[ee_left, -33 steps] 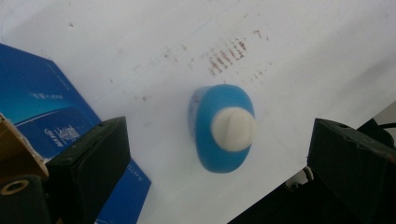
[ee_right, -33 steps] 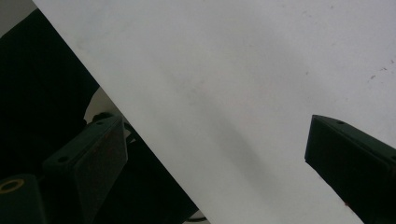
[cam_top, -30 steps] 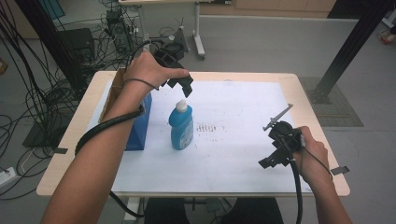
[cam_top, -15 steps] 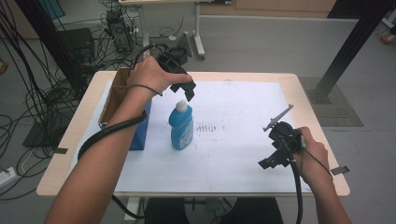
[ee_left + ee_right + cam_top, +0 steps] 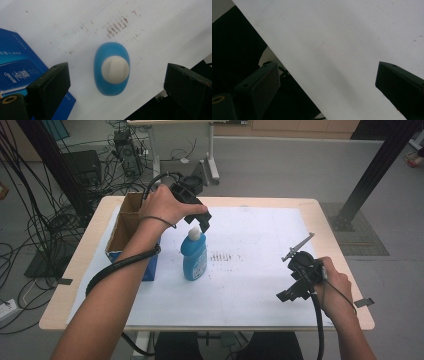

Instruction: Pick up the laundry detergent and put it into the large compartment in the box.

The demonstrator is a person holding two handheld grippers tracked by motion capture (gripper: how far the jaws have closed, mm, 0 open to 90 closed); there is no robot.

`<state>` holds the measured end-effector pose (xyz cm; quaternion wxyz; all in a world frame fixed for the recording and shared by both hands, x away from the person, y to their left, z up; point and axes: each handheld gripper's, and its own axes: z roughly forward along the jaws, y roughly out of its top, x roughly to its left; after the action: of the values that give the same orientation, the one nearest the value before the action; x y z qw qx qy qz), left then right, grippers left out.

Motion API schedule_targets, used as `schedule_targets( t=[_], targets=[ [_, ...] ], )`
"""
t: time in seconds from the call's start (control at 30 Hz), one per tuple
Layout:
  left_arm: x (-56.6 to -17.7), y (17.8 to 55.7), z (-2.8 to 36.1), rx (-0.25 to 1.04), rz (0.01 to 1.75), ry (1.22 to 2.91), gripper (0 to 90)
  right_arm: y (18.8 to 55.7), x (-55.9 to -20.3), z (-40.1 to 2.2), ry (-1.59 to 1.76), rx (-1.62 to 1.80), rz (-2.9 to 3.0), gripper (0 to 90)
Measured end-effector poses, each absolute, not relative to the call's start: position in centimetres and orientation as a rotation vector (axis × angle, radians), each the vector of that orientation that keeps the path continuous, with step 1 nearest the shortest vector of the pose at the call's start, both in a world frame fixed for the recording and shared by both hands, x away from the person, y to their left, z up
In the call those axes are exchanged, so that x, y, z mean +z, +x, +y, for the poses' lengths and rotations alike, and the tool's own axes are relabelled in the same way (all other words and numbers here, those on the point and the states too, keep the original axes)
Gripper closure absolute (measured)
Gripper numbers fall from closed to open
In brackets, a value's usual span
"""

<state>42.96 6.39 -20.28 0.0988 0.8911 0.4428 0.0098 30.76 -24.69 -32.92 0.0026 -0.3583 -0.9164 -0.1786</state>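
One blue bottle (image 5: 111, 72) stands upright directly below the left claw (image 5: 115, 82), seemingly untouched between its wide-apart jaws.

The bottle (image 5: 194, 257) is bright blue with a white cap (image 5: 115, 69). Beside it the open box (image 5: 131, 237) is brown cardboard inside, blue outside with white print. The table (image 5: 75, 270) is pale wood under a white sheet (image 5: 260, 285) marked by reddish-brown dashes (image 5: 223, 256). Both grippers (image 5: 202, 226) (image 5: 292, 292) are black.

Print too small to read

Blue box (image 5: 17, 67), left of the blue bottle (image 5: 111, 68) — white lettering on its side, blurred — no word legible.
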Motion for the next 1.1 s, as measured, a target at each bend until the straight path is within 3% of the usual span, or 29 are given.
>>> schedule_targets(
  t=[1.1],
  targets=[
    [-23.8,43.2,5.6,-0.001,1.326,2.676,7.1,30.8,-33.6,-24.3,-1.111,-0.544,-2.863,5.4]
  ],
)
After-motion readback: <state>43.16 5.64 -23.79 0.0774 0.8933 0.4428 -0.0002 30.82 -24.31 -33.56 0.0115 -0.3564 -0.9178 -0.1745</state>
